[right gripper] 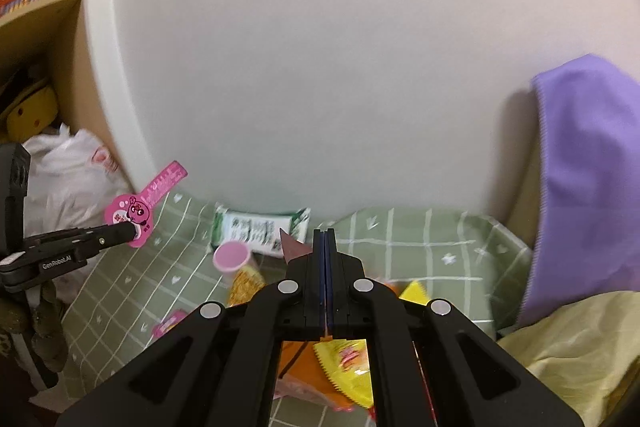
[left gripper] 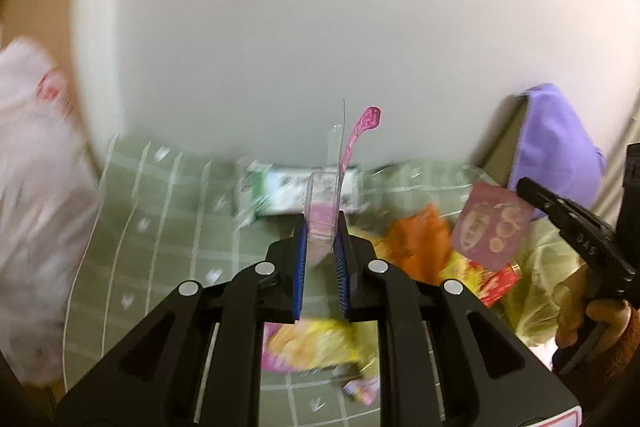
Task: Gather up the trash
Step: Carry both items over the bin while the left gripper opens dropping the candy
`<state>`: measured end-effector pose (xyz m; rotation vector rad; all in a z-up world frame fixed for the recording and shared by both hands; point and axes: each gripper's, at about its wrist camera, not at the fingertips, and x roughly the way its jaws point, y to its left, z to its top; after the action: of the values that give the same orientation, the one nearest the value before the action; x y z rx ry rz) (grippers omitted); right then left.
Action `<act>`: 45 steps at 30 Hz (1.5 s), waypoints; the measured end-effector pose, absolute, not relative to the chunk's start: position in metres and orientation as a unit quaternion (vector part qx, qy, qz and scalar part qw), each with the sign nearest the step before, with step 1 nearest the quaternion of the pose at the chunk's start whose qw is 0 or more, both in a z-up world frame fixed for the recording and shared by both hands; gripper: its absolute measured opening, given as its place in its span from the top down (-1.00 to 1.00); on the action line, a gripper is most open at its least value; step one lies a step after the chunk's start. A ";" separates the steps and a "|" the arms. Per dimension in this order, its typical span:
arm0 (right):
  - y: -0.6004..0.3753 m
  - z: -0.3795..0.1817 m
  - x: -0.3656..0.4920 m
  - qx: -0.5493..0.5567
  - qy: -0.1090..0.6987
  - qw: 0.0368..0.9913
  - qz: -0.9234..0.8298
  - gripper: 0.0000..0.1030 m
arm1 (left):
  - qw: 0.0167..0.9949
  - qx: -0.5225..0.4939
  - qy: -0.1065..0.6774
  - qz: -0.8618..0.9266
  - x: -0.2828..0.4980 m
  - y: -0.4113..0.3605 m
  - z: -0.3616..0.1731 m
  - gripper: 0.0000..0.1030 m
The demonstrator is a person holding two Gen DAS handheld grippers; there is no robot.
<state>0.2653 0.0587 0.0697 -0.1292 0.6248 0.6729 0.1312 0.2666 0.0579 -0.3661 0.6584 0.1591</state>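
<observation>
The left gripper (left gripper: 322,239) holds a clear cup with a pink lid (left gripper: 320,215) above the green cloth (left gripper: 160,207), while the right gripper (right gripper: 325,247) pinches a dark pink wrapper (right gripper: 294,247) above that cloth, where many wrappers (right gripper: 348,367) wait.

Left tool (left gripper: 322,239) and right tool (right gripper: 325,267) angle downward, both clamped.

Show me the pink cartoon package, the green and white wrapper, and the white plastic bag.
pink cartoon package (right gripper: 135,214), right wrist view, its round printed end.
green and white wrapper (right gripper: 256,229), right wrist view, middle of its face.
white plastic bag (right gripper: 68,175), right wrist view, its crumpled side.
</observation>
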 end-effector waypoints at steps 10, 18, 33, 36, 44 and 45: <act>0.002 0.112 0.266 -0.061 0.268 0.934 0.229 0.94 | 0.940 -0.161 0.296 -0.058 0.193 0.229 0.097 0.76; -0.058 0.142 0.260 -0.057 0.242 0.958 0.145 0.94 | 0.939 -0.131 0.279 -0.153 0.218 0.170 0.115 0.76; -0.178 0.167 0.226 -0.042 0.226 0.973 -0.009 0.94 | 0.874 -0.088 0.324 -0.351 0.258 0.030 0.114 0.76; -0.199 0.164 0.217 -0.034 0.231 0.972 -0.035 0.94 | 0.849 -0.078 0.349 -0.389 0.266 -0.002 0.101 0.76; -0.242 0.145 0.217 0.001 0.247 0.966 -0.072 0.94 | 0.775 0.004 0.441 -0.452 0.286 -0.102 0.045 0.76; -0.245 0.143 0.218 0.007 0.248 0.966 -0.069 0.94 | 0.778 0.023 0.453 -0.434 0.292 -0.110 0.035 0.76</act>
<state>0.2180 -0.2448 0.1427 0.0150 0.5024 -0.1386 0.2919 -0.1098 0.0347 0.0504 0.9796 -0.9389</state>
